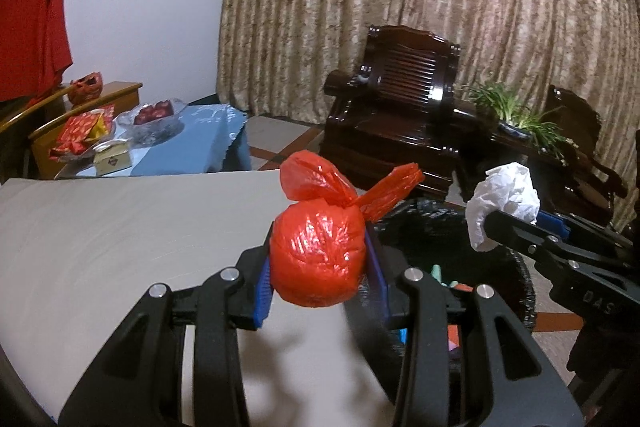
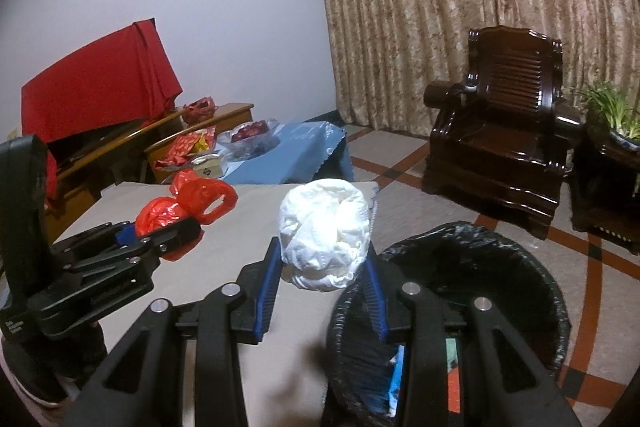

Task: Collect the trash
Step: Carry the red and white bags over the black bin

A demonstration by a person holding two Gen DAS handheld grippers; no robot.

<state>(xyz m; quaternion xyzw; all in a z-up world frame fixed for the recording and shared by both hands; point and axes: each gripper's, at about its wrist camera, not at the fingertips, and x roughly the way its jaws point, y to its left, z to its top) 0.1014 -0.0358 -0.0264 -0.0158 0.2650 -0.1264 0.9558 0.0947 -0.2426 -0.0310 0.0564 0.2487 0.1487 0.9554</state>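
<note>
L gripper (image 1: 318, 267) holds the tied red bag (image 1: 316, 255) tight at the table's (image 1: 120, 247) right edge, near the black bin (image 2: 460, 267). R gripper (image 2: 324, 263) holds a white paper wad (image 2: 326, 235) by the bin's rim. Next, I think: move both over the bin & let go.

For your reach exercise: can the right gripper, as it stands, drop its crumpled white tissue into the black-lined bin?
Probably yes: the right gripper holds the crumpled white tissue beside the black-lined bin's open mouth, unobstructed.

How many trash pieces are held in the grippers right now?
2: a knotted red bag in the left gripper, a crumpled white tissue in the right gripper. The bin hides more.
</note>
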